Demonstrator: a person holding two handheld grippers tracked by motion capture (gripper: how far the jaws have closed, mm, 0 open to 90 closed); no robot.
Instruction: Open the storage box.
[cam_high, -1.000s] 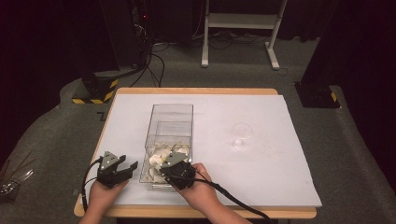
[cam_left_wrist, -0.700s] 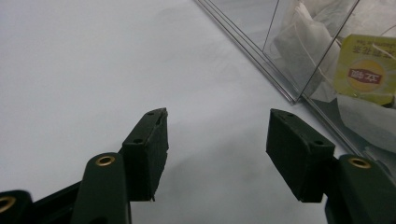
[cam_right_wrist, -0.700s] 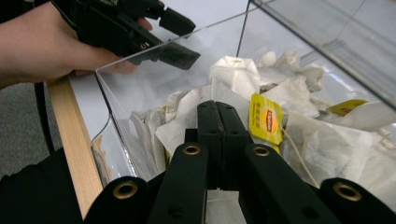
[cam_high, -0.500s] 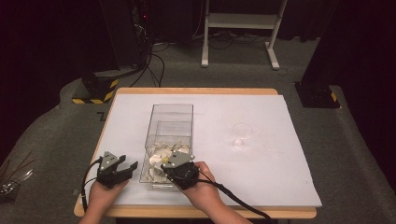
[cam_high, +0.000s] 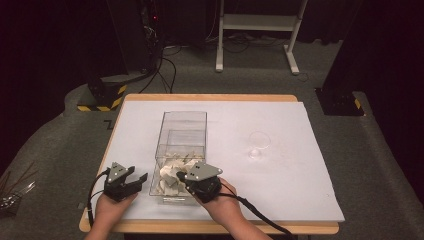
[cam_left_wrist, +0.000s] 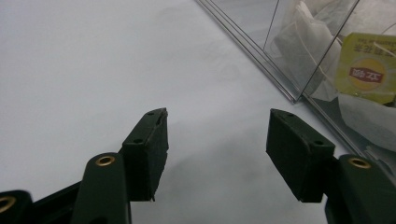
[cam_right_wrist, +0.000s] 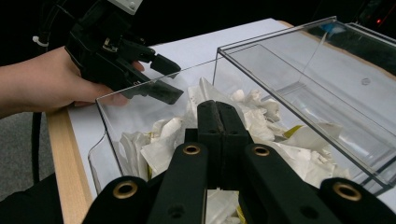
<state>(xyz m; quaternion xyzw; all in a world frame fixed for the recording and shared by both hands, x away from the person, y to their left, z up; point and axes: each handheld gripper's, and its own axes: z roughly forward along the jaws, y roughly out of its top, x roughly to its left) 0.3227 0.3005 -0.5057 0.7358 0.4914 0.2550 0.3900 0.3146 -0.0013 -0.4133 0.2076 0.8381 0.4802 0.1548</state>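
Observation:
A clear plastic box lies lengthwise on the white sheet, and its near compartment holds a heap of white tea bags. My right gripper hovers over that near end with its jaws pressed together. In the right gripper view my right gripper points across the tea bags, and nothing shows between its tips. My left gripper rests left of the box, open. In the left gripper view my left gripper has only bare sheet between its jaws, with a yellow tea tag behind the box wall at right.
A small clear glass stands on the sheet right of the box. The white sheet covers a wooden table whose edge runs along the front. The box's far compartment holds nothing.
My right gripper has shifted a little to the right and slightly up over the near end of the box, jaws still together. The left gripper has kept still.

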